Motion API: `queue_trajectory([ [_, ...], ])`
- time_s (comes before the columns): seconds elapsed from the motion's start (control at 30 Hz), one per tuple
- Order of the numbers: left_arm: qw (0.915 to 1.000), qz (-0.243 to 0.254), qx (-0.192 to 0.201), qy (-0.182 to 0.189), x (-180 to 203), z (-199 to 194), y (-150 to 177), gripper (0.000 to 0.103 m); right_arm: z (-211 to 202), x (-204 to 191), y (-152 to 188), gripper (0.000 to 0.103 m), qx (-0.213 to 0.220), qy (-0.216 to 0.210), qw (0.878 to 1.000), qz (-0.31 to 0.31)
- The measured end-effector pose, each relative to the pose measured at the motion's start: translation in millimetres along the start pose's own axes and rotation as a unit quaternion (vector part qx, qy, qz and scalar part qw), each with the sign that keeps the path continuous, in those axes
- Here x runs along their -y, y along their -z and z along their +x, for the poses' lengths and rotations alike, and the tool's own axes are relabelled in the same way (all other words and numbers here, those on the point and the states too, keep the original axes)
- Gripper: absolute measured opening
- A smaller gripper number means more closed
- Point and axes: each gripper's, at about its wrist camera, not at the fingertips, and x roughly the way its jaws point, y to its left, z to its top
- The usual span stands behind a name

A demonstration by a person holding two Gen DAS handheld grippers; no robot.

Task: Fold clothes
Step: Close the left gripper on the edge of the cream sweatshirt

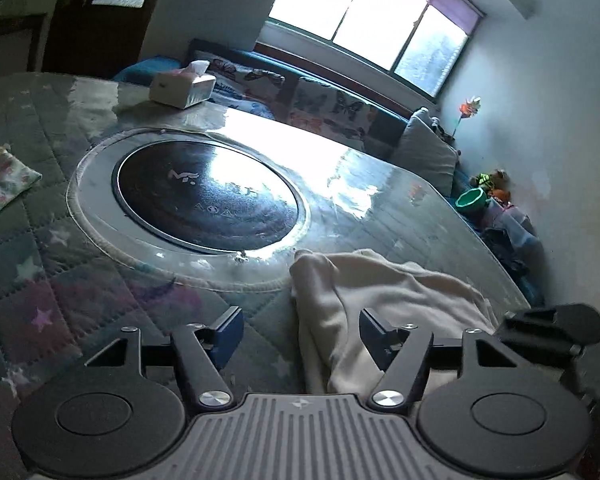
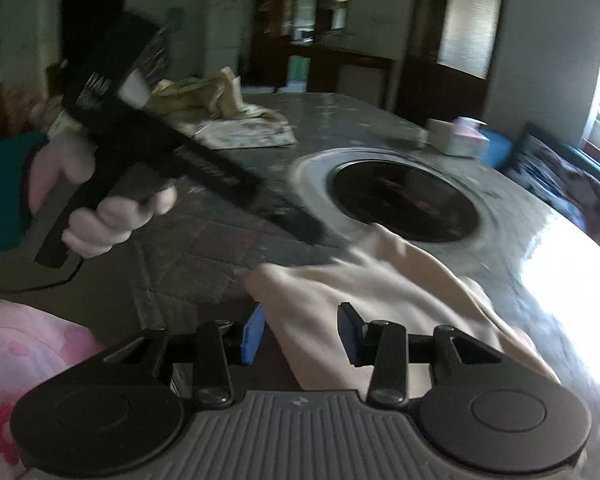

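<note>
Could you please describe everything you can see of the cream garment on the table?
The cream garment is soft, plain cloth, rumpled and unfolded, lying on the quilted table cover beside the round black cooktop. Both open grippers, left and right, straddle its near edges, with cloth between their fingers.

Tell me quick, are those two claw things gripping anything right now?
Left gripper: open, holding nothing; the cream garment lies between its fingers.
Right gripper: open, garment between its fingers, not clamped.
</note>
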Motion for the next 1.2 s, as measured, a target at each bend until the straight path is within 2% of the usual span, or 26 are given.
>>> queue_trajectory([
  [0.07,0.9999,-0.014,-0.003,0.008,-2.7,0.8,-3.4,0.072,9.5,-6.9,-4.1,0.041,-0.007,0.001,1.000,-0.021],
  [0.13,0.9995,-0.028,-0.005,0.013,-5.0,1.9,-6.1,0.086,19.0,-13.9,-8.3,0.041,-0.014,0.001,0.999,-0.041],
  [0.37,0.9971,-0.069,-0.014,0.028,-8.6,8.7,-12.7,0.096,41.8,-33.2,-8.3,0.037,-0.040,0.032,0.995,-0.088],
  [0.53,0.9954,-0.085,-0.024,0.035,-7.2,15.3,-14.1,0.103,36.6,-27.5,-9.4,0.017,-0.024,0.037,0.997,-0.060],
  [0.67,0.9923,-0.110,-0.034,0.047,-5.8,21.5,-16.6,0.103,21.6,-9.2,-13.3,0.015,0.003,0.025,1.000,-0.001],
  [0.87,0.9871,-0.140,-0.046,0.062,4.4,31.1,-20.0,0.101,-1.4,13.1,-16.3,0.014,0.045,0.019,0.997,0.061],
  [1.07,0.9722,-0.205,-0.073,0.086,7.7,50.1,-19.7,0.088,-18.3,23.6,-11.1,0.012,0.069,0.013,0.994,0.089],
  [1.13,0.9666,-0.225,-0.083,0.090,7.2,57.7,-17.7,0.081,-22.9,24.5,-8.9,0.012,0.074,0.009,0.993,0.093],
  [1.2,0.9650,-0.230,-0.085,0.092,7.5,63.1,-15.6,0.073,-24.1,24.4,-6.6,0.012,0.075,0.004,0.992,0.097],
])
